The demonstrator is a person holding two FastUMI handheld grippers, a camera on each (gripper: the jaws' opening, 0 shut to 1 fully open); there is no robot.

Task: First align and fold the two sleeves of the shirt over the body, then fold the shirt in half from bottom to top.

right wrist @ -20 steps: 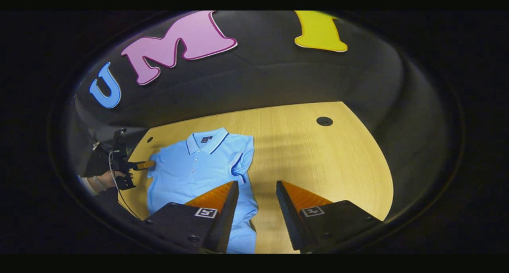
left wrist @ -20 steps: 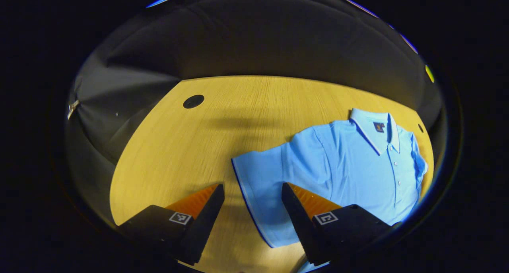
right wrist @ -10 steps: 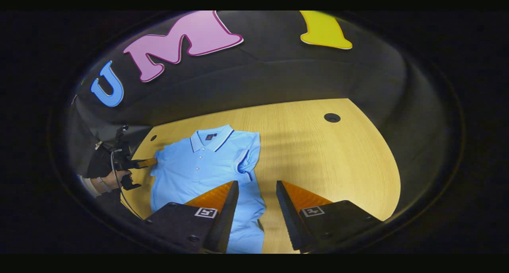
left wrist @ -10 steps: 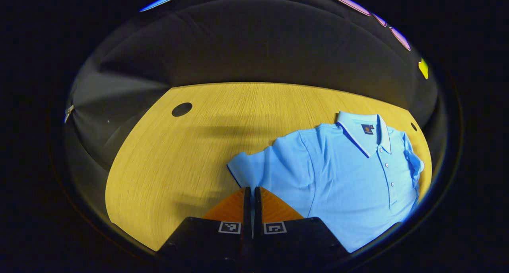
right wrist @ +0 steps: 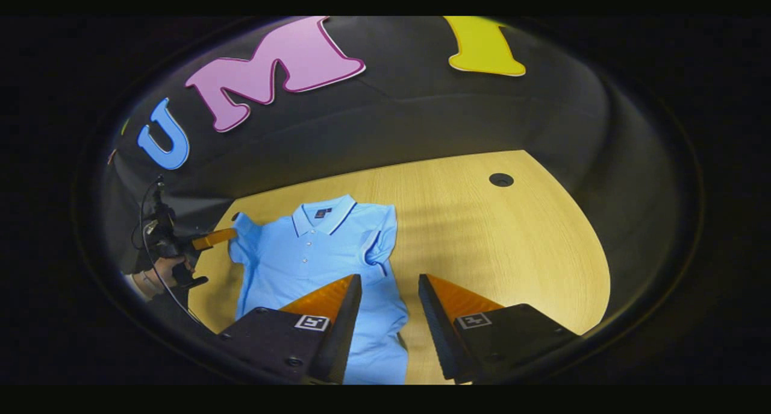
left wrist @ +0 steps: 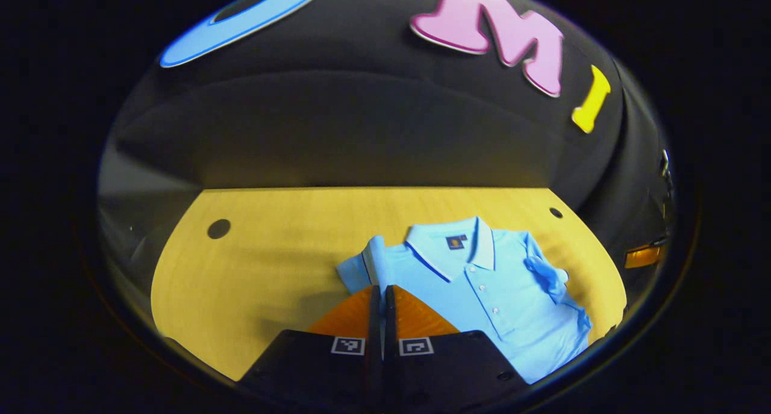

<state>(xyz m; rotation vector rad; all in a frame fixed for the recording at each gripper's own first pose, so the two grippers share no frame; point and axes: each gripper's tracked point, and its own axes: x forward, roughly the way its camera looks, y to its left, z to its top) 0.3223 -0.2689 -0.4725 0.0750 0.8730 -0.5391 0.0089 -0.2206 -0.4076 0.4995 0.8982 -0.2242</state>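
A light blue polo shirt (left wrist: 482,287) lies face up on the wooden table (left wrist: 265,269), collar toward the far wall. My left gripper (left wrist: 380,288) is shut on the shirt's left sleeve (left wrist: 366,262), which stands lifted off the table. In the right gripper view this same left gripper (right wrist: 230,234) pinches the raised sleeve (right wrist: 242,232) at the shirt (right wrist: 307,257)'s far left, held by a hand (right wrist: 150,278). The other sleeve (right wrist: 379,245) lies crumpled over the body. My right gripper (right wrist: 388,281) hangs open above the shirt's right edge, holding nothing.
The table has a round cable hole (left wrist: 218,228) at its left back, a small hole (left wrist: 555,212) behind the shirt, and a hole (right wrist: 501,179) at the right back. Bare wood (right wrist: 500,251) stretches right of the shirt. Black cloth walls the table's back.
My left gripper closed on the left sleeve, then lifted it off the table and drew it toward the shirt's body. My right gripper stayed open and hardly moved.
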